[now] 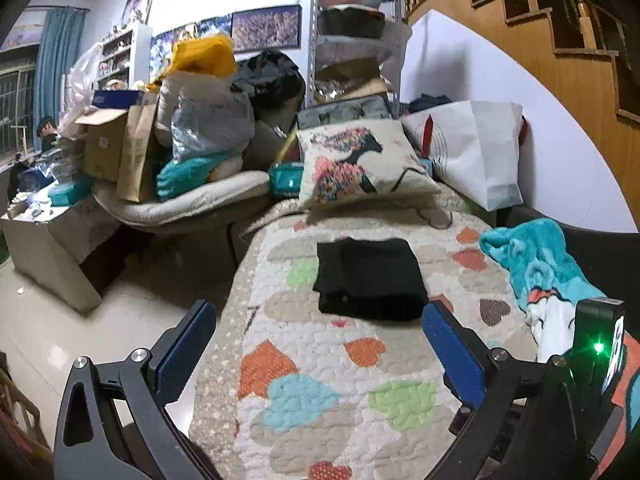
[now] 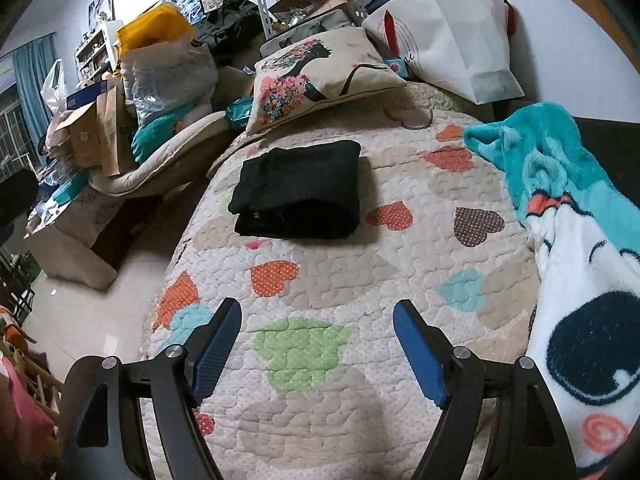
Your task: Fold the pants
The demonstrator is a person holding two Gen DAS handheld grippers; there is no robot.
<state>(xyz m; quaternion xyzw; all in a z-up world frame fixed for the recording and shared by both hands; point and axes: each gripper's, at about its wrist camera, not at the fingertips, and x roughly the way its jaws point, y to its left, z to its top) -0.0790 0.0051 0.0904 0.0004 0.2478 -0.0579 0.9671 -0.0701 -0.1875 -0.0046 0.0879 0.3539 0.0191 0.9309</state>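
Black pants lie folded into a flat rectangle on the heart-patterned quilt, also seen as the black pants in the right wrist view. My left gripper is open wide, just short of the bundle's near edge, with nothing between its blue pads. Farther back over the quilt, my right gripper is open too, well short of the pants and empty. Neither gripper touches the cloth.
A printed cushion and a white paper bag sit beyond the pants. A turquoise fleece blanket lies along the right. Left of the quilt's edge are bare floor tiles, a low table and piled boxes and bags.
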